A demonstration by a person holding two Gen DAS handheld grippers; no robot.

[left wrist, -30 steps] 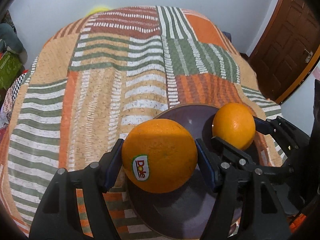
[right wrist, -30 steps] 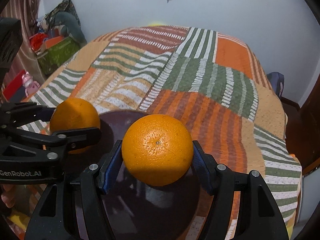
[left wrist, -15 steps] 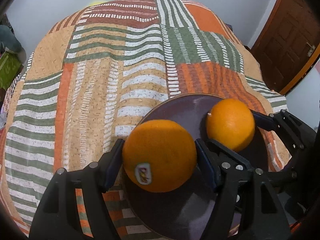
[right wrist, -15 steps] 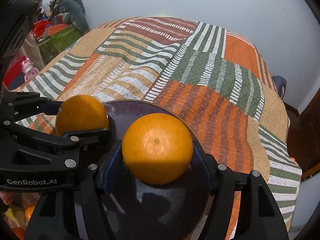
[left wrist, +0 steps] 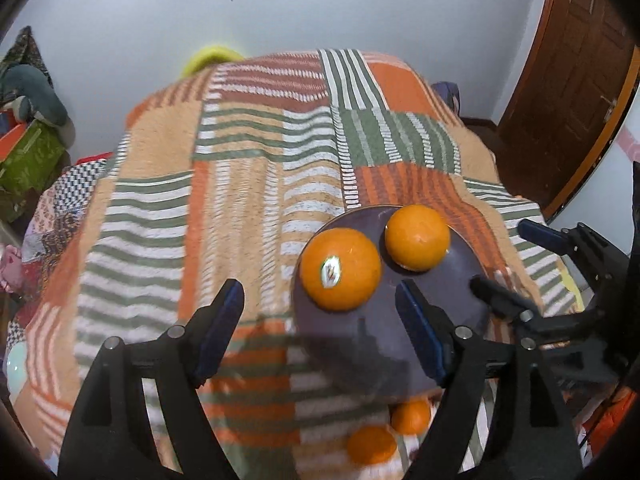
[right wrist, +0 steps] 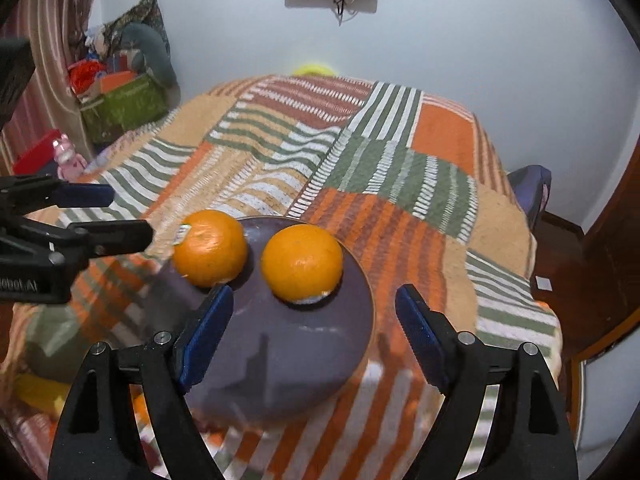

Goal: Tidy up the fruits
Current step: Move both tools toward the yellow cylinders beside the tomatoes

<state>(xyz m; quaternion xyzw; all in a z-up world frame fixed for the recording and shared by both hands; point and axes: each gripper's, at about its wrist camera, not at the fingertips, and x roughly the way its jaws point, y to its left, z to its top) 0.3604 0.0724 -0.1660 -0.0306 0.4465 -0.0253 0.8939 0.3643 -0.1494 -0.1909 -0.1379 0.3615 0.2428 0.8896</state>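
Orange and round, two dimpled fruits sit side by side on a smooth dark purple plate (left wrist: 460,280) that lies on a woven patchwork blanket (left wrist: 240,200) covering the bed: the stickered orange (left wrist: 340,268) and the plain orange (left wrist: 416,238), close but apart. The left hand-held gripper (left wrist: 318,328) hangs spread wide, holding nothing, its blue ribbed pads bare. The right hand-held gripper (right wrist: 314,326) is equally wide and empty. Two smaller oranges (left wrist: 410,416) lie blurred beside the plate's near rim

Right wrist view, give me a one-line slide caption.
Open right gripper above a dark purple plate holding two oranges on a striped patchwork blanket.
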